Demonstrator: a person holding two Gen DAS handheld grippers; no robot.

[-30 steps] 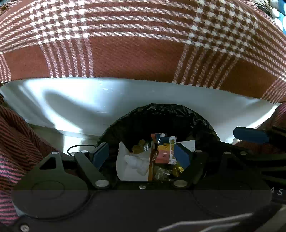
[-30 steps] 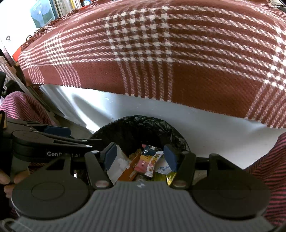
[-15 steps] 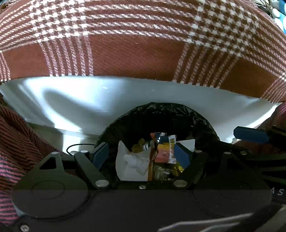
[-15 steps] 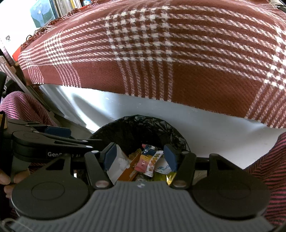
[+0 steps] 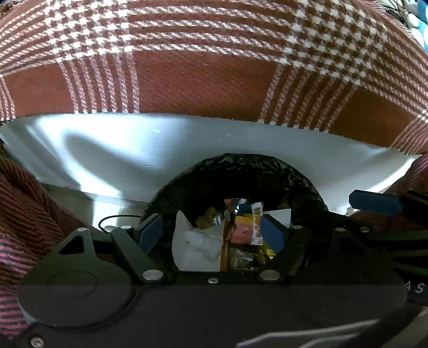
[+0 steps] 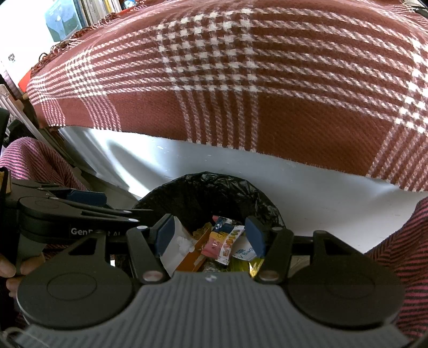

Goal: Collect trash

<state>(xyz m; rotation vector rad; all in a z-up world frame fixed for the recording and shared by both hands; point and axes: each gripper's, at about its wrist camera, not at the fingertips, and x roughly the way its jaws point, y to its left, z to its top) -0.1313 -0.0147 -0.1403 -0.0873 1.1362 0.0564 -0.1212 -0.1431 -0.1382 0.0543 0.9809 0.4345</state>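
A bin lined with a black bag (image 5: pixel 235 171) (image 6: pixel 214 187) stands on the floor under the table edge. Inside it lie several wrappers (image 5: pixel 248 227) (image 6: pixel 227 241), white paper with a crumpled tissue (image 5: pixel 198 241) (image 6: pixel 176 243) and an orange carton strip (image 6: pixel 192 254). My left gripper (image 5: pixel 211 233) hangs open above the bin mouth, nothing between its blue pads. My right gripper (image 6: pixel 211 235) is open over the same bin, also holding nothing. Each gripper shows at the edge of the other's view: the right one's blue pad (image 5: pixel 374 202), the left one's black body (image 6: pixel 67 214).
A red and white plaid cloth (image 5: pixel 214 67) (image 6: pixel 240 80) covers the table (image 6: pixel 321 192), whose white edge runs just behind the bin. Striped pink trouser legs (image 5: pixel 24 214) (image 6: pixel 401 241) flank the bin on both sides. A hand (image 6: pixel 10 270) holds the left gripper. Books (image 6: pixel 88 10) stand far left.
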